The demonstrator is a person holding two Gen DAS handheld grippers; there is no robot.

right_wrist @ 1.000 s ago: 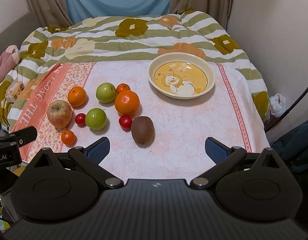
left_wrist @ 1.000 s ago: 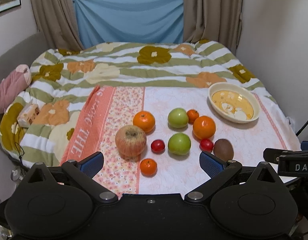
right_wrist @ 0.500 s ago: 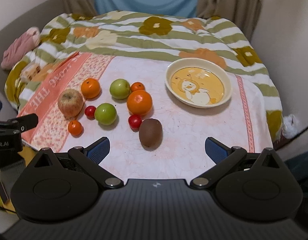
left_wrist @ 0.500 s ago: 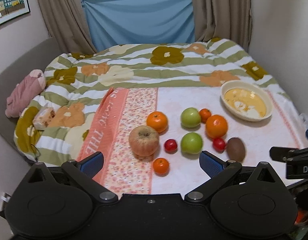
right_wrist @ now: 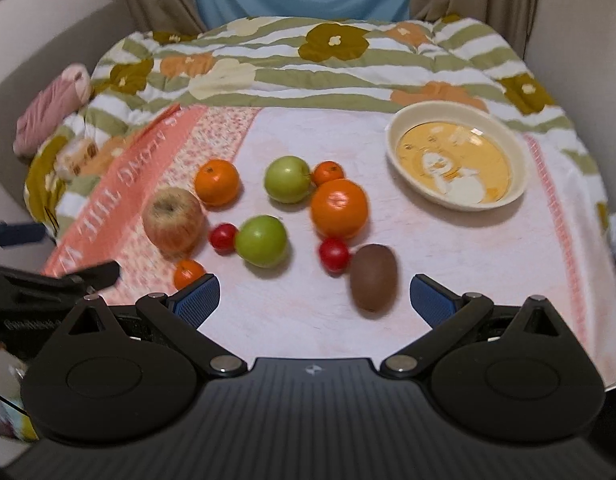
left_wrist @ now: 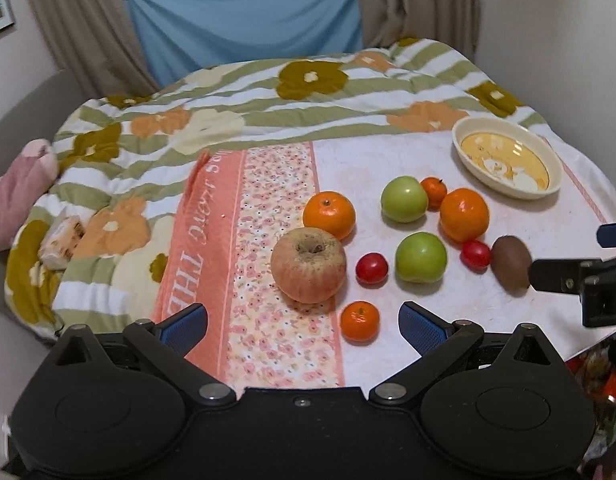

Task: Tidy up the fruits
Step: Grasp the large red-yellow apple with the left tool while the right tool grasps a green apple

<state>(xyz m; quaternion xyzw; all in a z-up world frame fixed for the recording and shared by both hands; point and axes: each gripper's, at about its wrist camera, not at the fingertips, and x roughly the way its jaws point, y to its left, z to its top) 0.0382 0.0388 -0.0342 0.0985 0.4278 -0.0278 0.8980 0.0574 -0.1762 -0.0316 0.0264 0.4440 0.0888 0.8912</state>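
Covering the whole bed is a striped floral quilt (left_wrist: 244,92), and over its near right part lies a pale pink cloth (right_wrist: 448,248) with an orange lettered band along its left side. A pink bundle (left_wrist: 16,196) rests at the quilt's far left edge.

On the cloth's far right sits a cream bowl (right_wrist: 516,168) with a yellow cartoon base, holding no fruit. All the fruit lies loose on the cloth to the left of the bowl. The reddish apple (left_wrist: 308,265) is the biggest, at the left of the group on the flowered strip. A large orange (right_wrist: 339,208) lies near the middle right, and a second orange (left_wrist: 329,215) sits just beyond the apple. Two green apples follow: the far green apple (left_wrist: 403,199) and the near green apple (left_wrist: 421,257). The brown kiwi (right_wrist: 373,277) is at the near right end. A small mandarin (left_wrist: 434,192) touches the far green apple's right side, and another mandarin (left_wrist: 359,321) lies nearest, below the reddish apple. Smallest are the left cherry tomato (left_wrist: 371,268) between the reddish and near green apples, and the right cherry tomato (right_wrist: 333,254) just beside the kiwi.

The left gripper (left_wrist: 303,322) hovers at the cloth's near edge, jaws spread wide and empty, facing the reddish apple and nearest mandarin. The right gripper (right_wrist: 314,296) is likewise wide apart and empty, the kiwi just ahead inside its right finger.
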